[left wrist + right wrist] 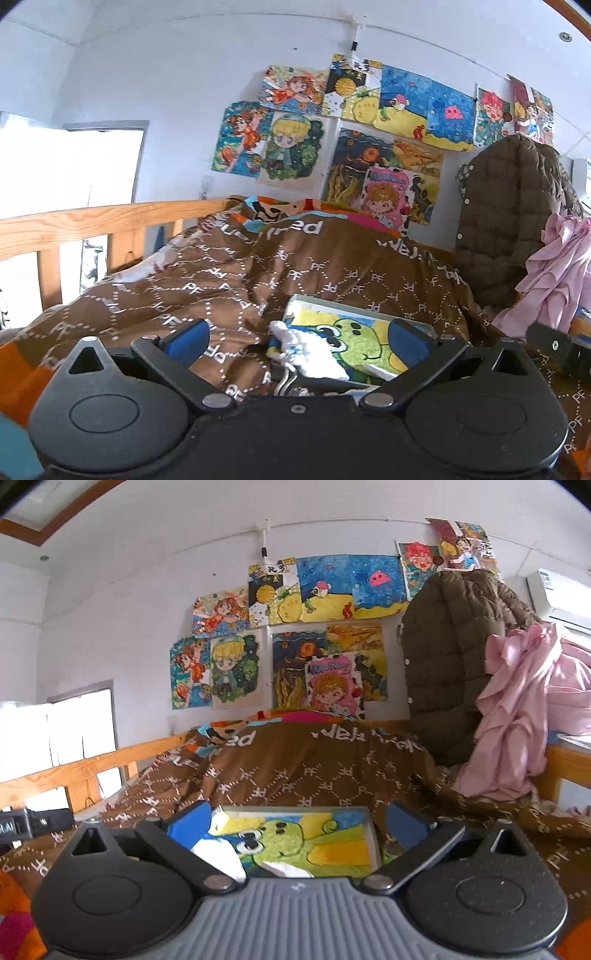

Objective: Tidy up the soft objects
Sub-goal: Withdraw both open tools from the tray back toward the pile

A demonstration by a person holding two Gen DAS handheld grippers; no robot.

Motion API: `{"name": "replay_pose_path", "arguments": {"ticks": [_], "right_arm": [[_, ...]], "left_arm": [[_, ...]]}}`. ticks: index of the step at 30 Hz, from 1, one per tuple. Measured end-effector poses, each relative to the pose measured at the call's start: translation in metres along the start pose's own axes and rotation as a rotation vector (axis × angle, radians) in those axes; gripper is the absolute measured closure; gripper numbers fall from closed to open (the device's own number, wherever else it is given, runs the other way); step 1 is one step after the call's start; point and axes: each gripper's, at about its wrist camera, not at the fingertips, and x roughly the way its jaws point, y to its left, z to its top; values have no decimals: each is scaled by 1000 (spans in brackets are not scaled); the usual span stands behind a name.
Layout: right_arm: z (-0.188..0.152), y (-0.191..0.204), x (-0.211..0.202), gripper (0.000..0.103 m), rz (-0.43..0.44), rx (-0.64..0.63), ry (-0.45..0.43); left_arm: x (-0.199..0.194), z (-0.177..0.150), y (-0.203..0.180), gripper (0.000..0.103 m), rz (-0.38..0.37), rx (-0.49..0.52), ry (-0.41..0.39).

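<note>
A brown quilt (295, 266) printed with "PF" letters lies rumpled over the bed. On it rests a flat picture of a green frog (354, 343), with a small white plush (306, 347) on a cord lying on its left part. My left gripper (297, 339) hovers just short of them, open wide, and its blue pads (188, 338) touch nothing. The right wrist view shows the same frog picture (295, 842) and white plush (218, 856) between the spread fingers of my right gripper (297, 823), which is open and holds nothing.
A brown puffer jacket (450, 646) and a pink garment (517, 716) hang at the bed's right end. A wooden rail (74, 225) runs along the left side. Drawings (369, 122) cover the wall behind. Each gripper shows at the edge of the other's view.
</note>
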Motion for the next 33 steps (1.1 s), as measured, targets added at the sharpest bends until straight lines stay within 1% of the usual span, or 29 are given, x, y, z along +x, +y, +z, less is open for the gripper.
{"name": "replay_pose_path", "arguments": {"ticks": [3,7,12,17,20,24,27,31,33], "right_arm": [[-7,2,-11,0,6,-3,18],[-14,1,-21,0,31,25,53],[-23,-3,-31,0,28,49,94],[-31,-5,-37,0,0,69,127],[-35,-8,-37,0,-4,84,149],[-39,-7,-30,0,-30,68,193],[-43,-6,-25,0,-31,64,234],[-49,-5,-16,0,-1,57,298],[-51,-2,-14,0,10,44,319]], "left_arm": [[-15,-4,2,1,1,3,8],[-29,-14,4,1,8,19,62],[-36,-22,9,1,10,2,109],[-40,-28,8,1,20,27,144],[-36,-31,6,1,33,41,178],[-24,-37,6,1,63,57,254],[-16,-41,13,1,78,25,310],[-6,-44,21,1,61,-47,390],[-2,-47,21,1,60,-56,420]]}}
